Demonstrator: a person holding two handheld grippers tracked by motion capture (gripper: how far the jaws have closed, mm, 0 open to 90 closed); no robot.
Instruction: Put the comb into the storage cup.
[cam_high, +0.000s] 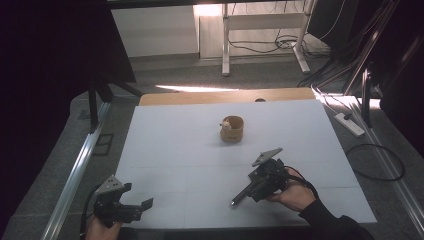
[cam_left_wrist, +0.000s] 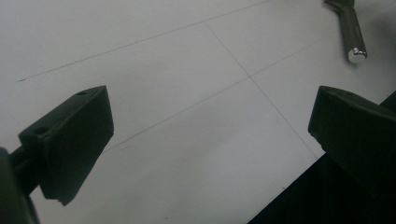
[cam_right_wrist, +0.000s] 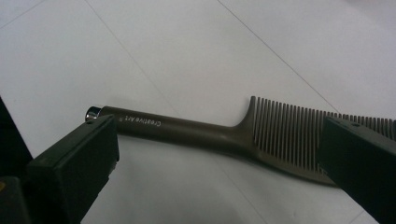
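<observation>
Grippers sit at the near edge of the white table (cam_high: 200, 135) in the high view. We keep our left gripper (cam_high: 137, 207) low at the near left corner, jaws spread wide with nothing between them, probably parked out of the way. Our right gripper (cam_high: 250, 187) is angled down toward the near middle, where the comb (cam_high: 240, 199) lies flat on the sheet with its metal-tipped handle pointing toward us. A small wooden cup (cam_high: 232, 129) stands well apart, farther back near the centre; we cannot tell what the pale thing in it is.

From the left gripper view, our left gripper (cam_left_wrist: 210, 135) frames bare table between its wide jaws, and the comb's handle tip (cam_left_wrist: 355, 46) shows far off at the upper right.

From the right gripper view, our right gripper (cam_right_wrist: 219, 158) stands wide open over the comb (cam_right_wrist: 224, 135), one jaw by the handle end and the other over the teeth. We judge this wide stance is there to straddle the comb before closing; nothing is gripped yet.
</observation>
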